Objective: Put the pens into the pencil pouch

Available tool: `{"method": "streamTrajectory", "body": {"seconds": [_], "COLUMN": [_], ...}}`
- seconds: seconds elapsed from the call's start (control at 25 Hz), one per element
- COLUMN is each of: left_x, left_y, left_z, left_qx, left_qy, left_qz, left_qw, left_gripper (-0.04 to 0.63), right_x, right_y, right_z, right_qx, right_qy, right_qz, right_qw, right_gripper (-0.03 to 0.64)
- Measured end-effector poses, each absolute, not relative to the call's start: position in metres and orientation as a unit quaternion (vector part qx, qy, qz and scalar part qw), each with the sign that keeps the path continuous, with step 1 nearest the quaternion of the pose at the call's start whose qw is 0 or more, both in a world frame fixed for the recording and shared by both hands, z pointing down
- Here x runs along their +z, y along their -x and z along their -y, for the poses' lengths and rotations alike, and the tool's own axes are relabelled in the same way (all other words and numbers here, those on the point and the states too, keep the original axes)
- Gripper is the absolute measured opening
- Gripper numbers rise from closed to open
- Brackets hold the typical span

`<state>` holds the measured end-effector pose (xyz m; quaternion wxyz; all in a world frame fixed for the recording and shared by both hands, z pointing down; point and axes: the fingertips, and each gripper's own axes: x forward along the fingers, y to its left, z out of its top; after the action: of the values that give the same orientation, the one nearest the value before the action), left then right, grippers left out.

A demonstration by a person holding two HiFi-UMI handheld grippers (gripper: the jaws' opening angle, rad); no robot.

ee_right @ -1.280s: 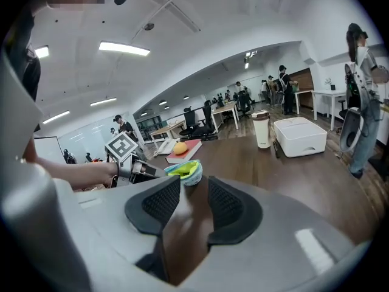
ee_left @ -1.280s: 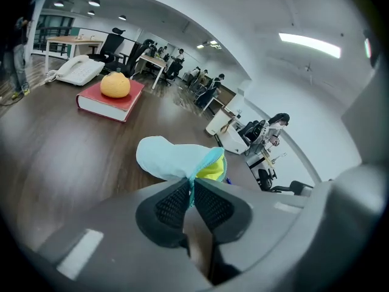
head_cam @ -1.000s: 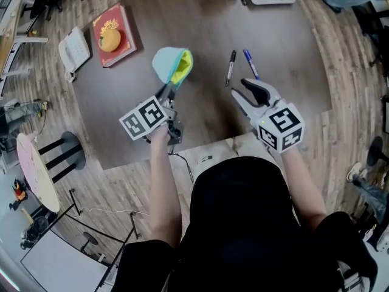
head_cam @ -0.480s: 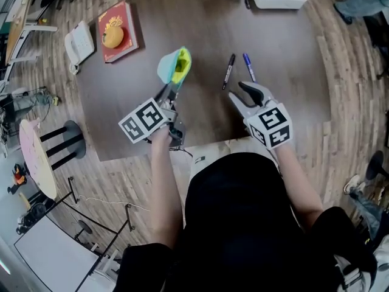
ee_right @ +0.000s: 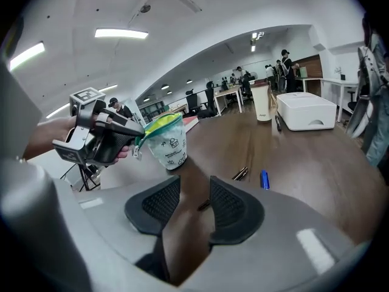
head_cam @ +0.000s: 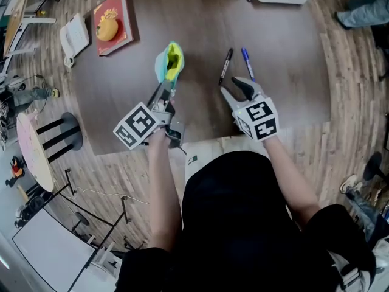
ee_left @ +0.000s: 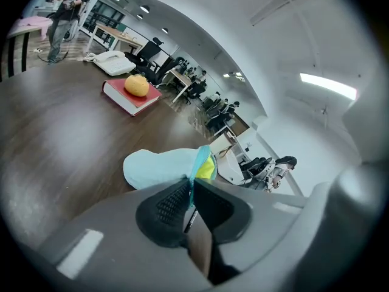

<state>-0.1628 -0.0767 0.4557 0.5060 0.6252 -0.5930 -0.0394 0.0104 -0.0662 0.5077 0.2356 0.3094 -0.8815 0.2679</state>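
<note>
Left tool [head_cam: 166, 84] clamps the pencil pouch [head_cam: 168, 62] by its rim, while right tool [head_cam: 233, 87] gapes empty, black pen [head_cam: 226, 66] just past its tips, partly hidden.

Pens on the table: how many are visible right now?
3. A black pen and a blue pen lie side by side ahead of the right gripper; a third dark pen lies beside the white box at the far edge. The pouch may hide more.

left gripper [head_cam: 165, 91]: jaws pinching pouch [head_cam: 168, 64] | right gripper [head_cam: 234, 87]: jaws apart, empty, tilted down
</note>
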Motion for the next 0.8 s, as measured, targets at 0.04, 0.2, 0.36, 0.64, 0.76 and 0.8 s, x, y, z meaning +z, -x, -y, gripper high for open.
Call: {"method": "streamTrajectory", "body": {"seconds": [0.04, 0.2, 0.36, 0.64, 0.76, 0.8], "left_x": [0.456, 0.458, 0.458, 0.455, 0.455, 0.456], "left_y": [0.162, 0.16, 0.159, 0.164, 0.164, 0.164], "left_z": [0.076, 0.074, 0.071, 0.064, 0.061, 0.061], "left_qx": [-0.04, -0.04, -0.036, -0.039, -0.038, -0.037], "left_qy": [-0.625, -0.625, -0.627, -0.625, -0.624, -0.625], "left_qz": [0.593, 0.591, 0.592, 0.596, 0.596, 0.595], "left_qw": [0.506, 0.508, 0.505, 0.503, 0.504, 0.504], "left_gripper": [0.021, 0.021, 0.021, 0.021, 0.021, 0.021], "right_x": [0.512, 0.527, 0.542, 0.563, 0.571, 0.574], "right_y": [-0.009, -0.002, 0.002, 0.011, 0.013, 0.014], "right_z": [0.066, 0.066, 0.065, 0.069, 0.07, 0.071], "right_qx": [0.27, 0.272, 0.276, 0.279, 0.28, 0.28], "right_qy": [-0.312, -0.321, -0.331, -0.356, -0.368, -0.371], "right_qz": [0.879, 0.87, 0.861, 0.843, 0.834, 0.831], "right_qw": [0.24, 0.256, 0.271, 0.292, 0.302, 0.306], "right_gripper": [0.135, 0.135, 0.135, 0.135, 0.135, 0.135]}}
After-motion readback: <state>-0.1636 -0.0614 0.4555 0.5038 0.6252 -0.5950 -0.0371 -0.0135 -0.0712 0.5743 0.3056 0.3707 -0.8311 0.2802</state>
